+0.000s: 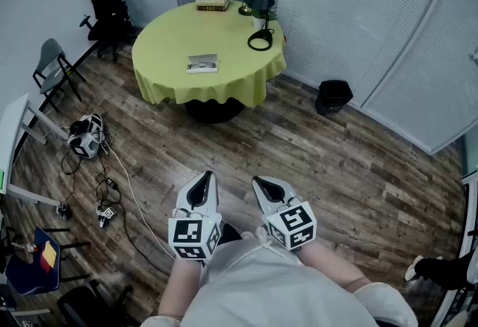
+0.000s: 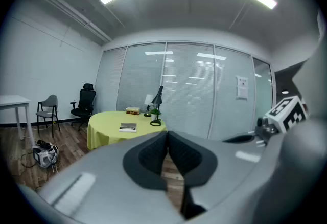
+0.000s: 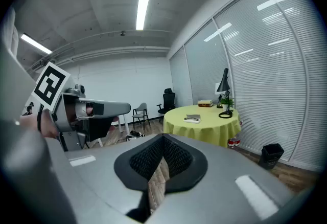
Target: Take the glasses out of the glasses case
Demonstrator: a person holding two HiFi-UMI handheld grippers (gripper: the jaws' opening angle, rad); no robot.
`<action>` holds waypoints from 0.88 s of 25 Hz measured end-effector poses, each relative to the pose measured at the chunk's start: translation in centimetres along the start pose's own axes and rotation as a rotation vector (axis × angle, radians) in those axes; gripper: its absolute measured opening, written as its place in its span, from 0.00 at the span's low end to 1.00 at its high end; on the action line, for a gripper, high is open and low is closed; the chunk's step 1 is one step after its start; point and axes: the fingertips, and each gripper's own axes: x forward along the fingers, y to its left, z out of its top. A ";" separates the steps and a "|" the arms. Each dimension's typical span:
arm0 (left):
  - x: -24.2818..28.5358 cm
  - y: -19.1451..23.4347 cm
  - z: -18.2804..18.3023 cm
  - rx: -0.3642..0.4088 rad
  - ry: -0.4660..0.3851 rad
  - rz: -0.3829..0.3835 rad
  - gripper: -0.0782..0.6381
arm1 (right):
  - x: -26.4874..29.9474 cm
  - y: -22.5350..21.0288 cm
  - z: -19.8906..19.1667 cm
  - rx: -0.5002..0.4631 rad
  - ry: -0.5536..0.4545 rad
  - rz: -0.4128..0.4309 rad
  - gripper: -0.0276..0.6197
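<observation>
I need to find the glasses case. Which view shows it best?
The head view: from above, the glasses case lies plainly on the yellow table. Both gripper views show it small, far off and side-on.

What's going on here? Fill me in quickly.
A person stands on the wood floor, some way from the round yellow table, holding the left gripper and the right gripper close to the body. Both have their jaws shut on nothing. The small flat item on the table, probably the glasses case, lies untouched, so the task has not started.
</observation>
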 end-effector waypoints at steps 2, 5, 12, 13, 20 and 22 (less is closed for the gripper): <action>0.0 0.2 0.0 -0.002 0.002 0.002 0.12 | 0.1 0.1 -0.1 -0.004 0.005 0.003 0.04; 0.0 0.4 -0.3 -0.001 0.007 0.002 0.12 | 0.2 0.4 -0.3 -0.006 0.009 0.004 0.04; 0.8 0.0 -1.1 -0.002 0.028 -0.009 0.12 | 0.1 -1.1 -1.3 0.032 0.031 -0.046 0.04; 1.0 -0.1 -1.3 -0.002 0.034 -0.010 0.12 | 0.1 -1.4 -1.3 0.041 0.032 -0.054 0.04; 2.2 1.0 -2.6 -0.014 0.080 0.006 0.12 | 1.5 -2.5 -1.9 0.093 0.038 -0.049 0.04; 3.0 1.8 -2.7 -0.021 0.087 0.008 0.12 | 2.6 -2.9 -2.0 0.106 0.045 -0.049 0.04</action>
